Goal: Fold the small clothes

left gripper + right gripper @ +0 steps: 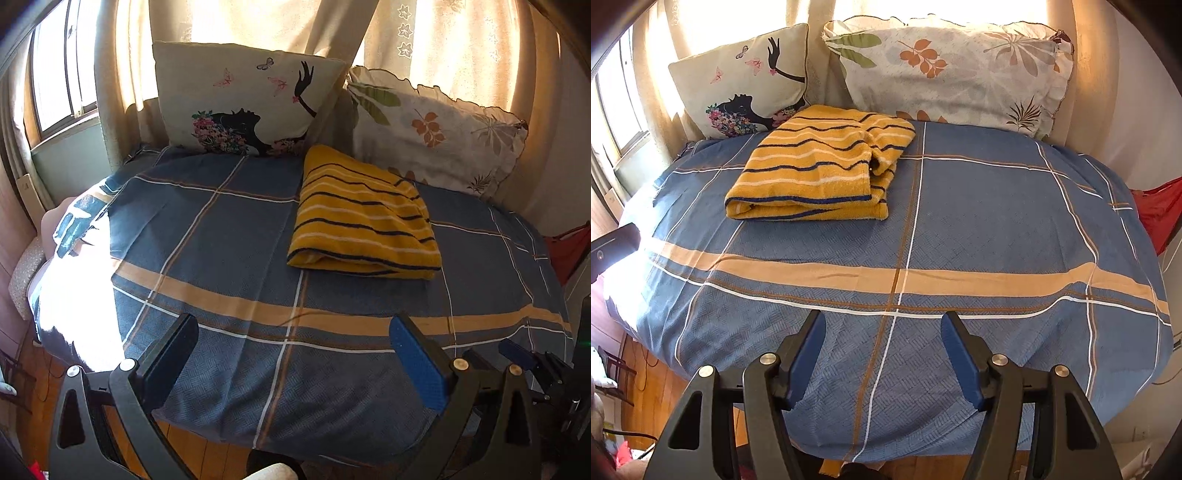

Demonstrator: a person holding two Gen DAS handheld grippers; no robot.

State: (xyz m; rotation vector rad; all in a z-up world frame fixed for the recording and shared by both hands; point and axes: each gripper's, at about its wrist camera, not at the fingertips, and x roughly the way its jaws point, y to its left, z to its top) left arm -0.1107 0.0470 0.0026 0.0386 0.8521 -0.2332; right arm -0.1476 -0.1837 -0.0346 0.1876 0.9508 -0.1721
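The left gripper (295,354) has its jaws spread very wide and nothing is between them. The right gripper (882,354) is also spread, less wide, and empty. Both hang above the near edge of the bed (960,221). The folded yellow striped cloth (820,166) lies on the bed well ahead of both grippers, ahead-left of the right one, ahead-right of the left one. Behind it two pillows (945,70) lean against the curtain (461,44).
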